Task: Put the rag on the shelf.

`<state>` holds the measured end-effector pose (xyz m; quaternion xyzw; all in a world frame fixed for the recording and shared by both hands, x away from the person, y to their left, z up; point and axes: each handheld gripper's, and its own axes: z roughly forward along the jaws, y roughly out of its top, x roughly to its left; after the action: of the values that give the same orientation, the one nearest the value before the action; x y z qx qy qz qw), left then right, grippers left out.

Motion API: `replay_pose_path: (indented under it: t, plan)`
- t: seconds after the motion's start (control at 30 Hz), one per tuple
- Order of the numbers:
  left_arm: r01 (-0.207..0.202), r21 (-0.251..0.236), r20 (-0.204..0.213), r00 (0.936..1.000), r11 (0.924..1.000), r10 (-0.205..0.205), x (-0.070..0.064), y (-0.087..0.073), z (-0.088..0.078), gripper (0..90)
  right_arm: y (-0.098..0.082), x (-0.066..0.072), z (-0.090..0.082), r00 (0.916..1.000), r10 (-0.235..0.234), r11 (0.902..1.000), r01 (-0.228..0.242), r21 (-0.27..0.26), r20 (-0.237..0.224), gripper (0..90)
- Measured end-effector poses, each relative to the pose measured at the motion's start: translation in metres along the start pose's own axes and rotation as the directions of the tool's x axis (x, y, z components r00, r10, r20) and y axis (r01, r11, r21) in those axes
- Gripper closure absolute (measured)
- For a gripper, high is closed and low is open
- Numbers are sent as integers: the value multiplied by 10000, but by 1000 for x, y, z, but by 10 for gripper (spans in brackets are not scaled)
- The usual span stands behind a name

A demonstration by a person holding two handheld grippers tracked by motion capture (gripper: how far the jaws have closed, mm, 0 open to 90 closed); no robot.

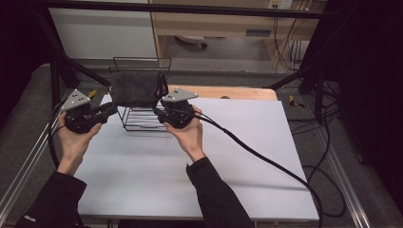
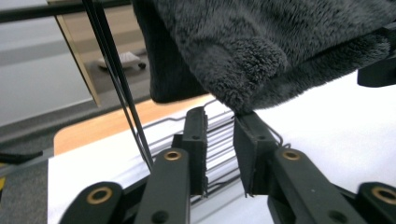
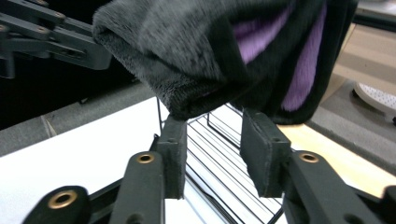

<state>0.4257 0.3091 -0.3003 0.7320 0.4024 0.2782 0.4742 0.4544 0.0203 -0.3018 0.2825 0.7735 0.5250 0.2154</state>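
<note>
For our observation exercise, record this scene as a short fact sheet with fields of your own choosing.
Main item: dark grey fluffy fabric piece with purple lining, hanging over the rack
Rack: black wire basket rack, standing on the sheet
Surface: white sheet over a wooden table top
Left gripper: jaws apart, just below the fabric's lower edge, not pressing it
Right gripper: jaws apart, under the fabric's hem, nothing clamped
Hands: one on each gripper, either side of the rack

Dim room, black frame [image 1: 180,8] overhead. Wooden cabinet [image 1: 214,23] behind white table [image 1: 190,180]. Grey floor [image 1: 228,50], cables [image 1: 285,45] hanging right.
</note>
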Motion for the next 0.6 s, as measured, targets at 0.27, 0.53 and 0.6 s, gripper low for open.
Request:
replay_pose_path:
  t: [0.27, 0.53, 0.6]
  plan:
    - [415, 939, 43, 9991, 9947, -421, 1, -14, 15, 588, -21, -14, 8, 9986, 461, 9987, -466, 202, 260, 416]
    - [323, 1435, 315, 9988, 9891, -372, -5, -23, 21, 405, -28, -24, -8, 9971, 755, 9960, -757, 465, 49, 184]
    - [259, 1585, 450, 9984, 9870, -335, -8, -24, 21, 351, -29, -27, -15, 9968, 805, 9950, -802, 602, -16, 143]
